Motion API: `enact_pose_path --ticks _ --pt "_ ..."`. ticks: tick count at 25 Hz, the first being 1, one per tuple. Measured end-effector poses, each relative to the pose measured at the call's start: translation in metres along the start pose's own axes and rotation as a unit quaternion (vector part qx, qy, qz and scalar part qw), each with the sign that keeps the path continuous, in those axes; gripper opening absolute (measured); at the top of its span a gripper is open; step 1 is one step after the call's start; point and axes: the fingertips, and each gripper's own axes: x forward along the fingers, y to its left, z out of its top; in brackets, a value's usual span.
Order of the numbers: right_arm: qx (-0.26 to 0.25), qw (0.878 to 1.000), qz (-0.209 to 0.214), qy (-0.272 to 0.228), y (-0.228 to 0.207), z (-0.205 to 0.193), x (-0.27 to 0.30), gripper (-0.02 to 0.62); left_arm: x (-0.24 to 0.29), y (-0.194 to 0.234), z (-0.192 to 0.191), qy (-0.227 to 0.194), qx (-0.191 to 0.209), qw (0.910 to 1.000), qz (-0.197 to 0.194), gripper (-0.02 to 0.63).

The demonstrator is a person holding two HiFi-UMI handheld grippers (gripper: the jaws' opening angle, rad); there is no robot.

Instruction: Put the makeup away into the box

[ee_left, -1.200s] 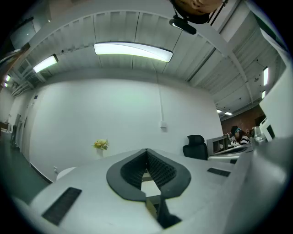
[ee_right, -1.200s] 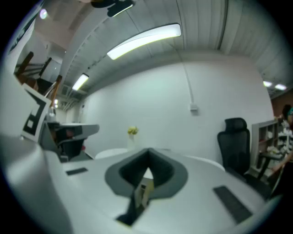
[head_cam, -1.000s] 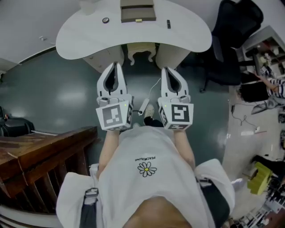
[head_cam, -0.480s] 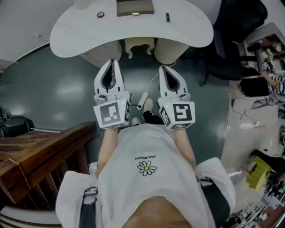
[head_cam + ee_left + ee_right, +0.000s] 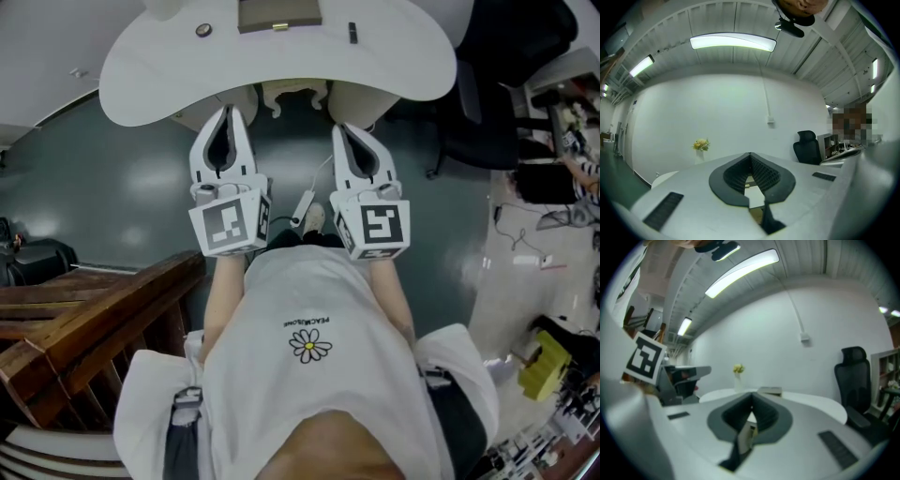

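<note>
I hold both grippers side by side just short of the white worktop [image 5: 141,75], over the dark floor [image 5: 122,187]. The left gripper [image 5: 225,112] has its jaws closed tip to tip with nothing between them. The right gripper [image 5: 343,131] is the same, jaws together and empty. At the far middle of the worktop I see the brown box [image 5: 278,13], partly cut off by the frame. A small round item [image 5: 203,30] lies left of it and a slim dark stick [image 5: 353,33] lies right of it, both apart from the box. A black office chair [image 5: 487,122] stands at the far right.
</note>
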Motion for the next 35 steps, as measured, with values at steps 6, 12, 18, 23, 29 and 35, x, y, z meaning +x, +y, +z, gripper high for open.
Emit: enact_pose_path --ticks 6,12,18,23,29,35 --pt "0.006 1.000 0.008 -0.010 -0.020 0.005 0.011 0.029 0.011 -0.002 0.007 -0.012 0.011 0.9997 0.017 0.018" --pt "-0.001 1.000 0.014 -0.014 -0.019 0.009 0.023 0.029 0.020 0.002 0.010 -0.017 0.010 0.9996 0.022 0.018" --pt "-0.015 1.000 0.012 -0.019 -0.031 0.014 0.044 0.029 0.045 0.005 0.003 -0.022 0.002 0.9997 0.014 0.018" --pt "-0.025 1.000 0.001 -0.016 -0.039 0.015 0.071 0.029 0.079 0.019 -0.010 -0.023 -0.012 0.9996 0.013 0.018" --pt "-0.024 0.999 -0.019 -0.018 -0.054 0.027 0.124 0.029 0.133 0.044 -0.009 -0.025 -0.021 0.9994 0.011 0.018" --pt "-0.018 1.000 -0.018 -0.018 -0.058 0.037 0.184 0.029 0.183 0.065 -0.017 -0.029 -0.021 0.9993 -0.010 0.018"
